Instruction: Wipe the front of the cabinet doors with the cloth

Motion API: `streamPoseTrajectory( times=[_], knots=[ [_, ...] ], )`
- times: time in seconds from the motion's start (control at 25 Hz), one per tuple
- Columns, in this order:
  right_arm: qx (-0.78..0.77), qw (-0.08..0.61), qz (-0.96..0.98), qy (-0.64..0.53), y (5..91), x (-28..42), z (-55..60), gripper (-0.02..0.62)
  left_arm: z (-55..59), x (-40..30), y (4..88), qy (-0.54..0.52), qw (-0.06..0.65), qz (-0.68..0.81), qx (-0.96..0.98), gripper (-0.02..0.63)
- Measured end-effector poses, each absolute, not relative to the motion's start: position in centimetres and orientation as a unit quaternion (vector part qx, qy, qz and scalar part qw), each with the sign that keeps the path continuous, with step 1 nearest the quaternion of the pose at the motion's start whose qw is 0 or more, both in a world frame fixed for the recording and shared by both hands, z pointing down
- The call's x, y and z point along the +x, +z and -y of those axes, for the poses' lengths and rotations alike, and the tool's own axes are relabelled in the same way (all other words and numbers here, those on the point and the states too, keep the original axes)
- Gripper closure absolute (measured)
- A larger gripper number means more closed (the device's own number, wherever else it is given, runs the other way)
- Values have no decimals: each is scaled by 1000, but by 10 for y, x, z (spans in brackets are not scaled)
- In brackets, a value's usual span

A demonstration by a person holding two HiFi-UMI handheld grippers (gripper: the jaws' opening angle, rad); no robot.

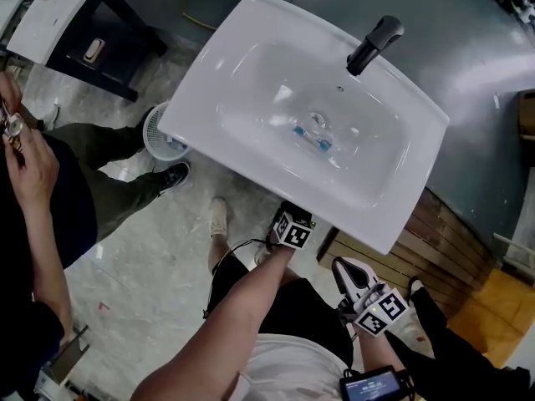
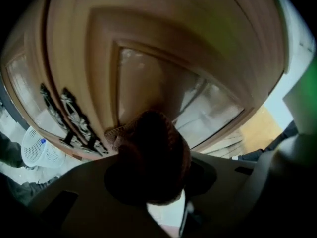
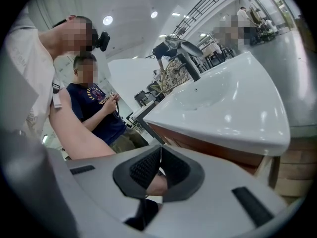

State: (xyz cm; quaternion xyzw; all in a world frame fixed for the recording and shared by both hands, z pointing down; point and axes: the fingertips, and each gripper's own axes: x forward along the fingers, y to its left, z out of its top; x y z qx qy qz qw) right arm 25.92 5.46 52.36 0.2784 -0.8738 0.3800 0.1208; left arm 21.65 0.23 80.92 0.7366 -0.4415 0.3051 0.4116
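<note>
A brown knitted cloth (image 2: 151, 152) is bunched in my left gripper (image 2: 152, 168), which is shut on it. The cloth presses against the glossy panel of a wooden cabinet door (image 2: 148, 78). Two ornate dark handles (image 2: 74, 118) lie to the left of the cloth. In the head view my left gripper (image 1: 292, 229) is tucked under the front edge of the white sink (image 1: 251, 48), and the cloth is hidden there. My right gripper (image 1: 351, 276) hangs lower right, away from the cabinet (image 1: 435, 241). In its own view the right gripper (image 3: 160, 151) is shut with nothing held.
A black faucet (image 1: 374, 43) stands at the back of the sink. A white mesh basket (image 1: 160, 136) sits on the floor left of the cabinet. A second person (image 1: 50, 224) stands close at the left. A dark table (image 1: 92, 48) is at upper left.
</note>
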Motion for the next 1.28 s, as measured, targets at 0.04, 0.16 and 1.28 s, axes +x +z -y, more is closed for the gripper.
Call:
streamPoseTrajectory(
  times=[0.04,0.16,1.28],
  knots=[
    [279,121,873,381,524,263,-54,581,-3,221,809,301,410,440,740,448],
    [278,121,872,383,525,272,-52,581,-7,244,805,292,398,422,761,448],
    [202,142,896,369,544,244,-73,581,-44,378,781,276,279,238,889,448]
  ],
)
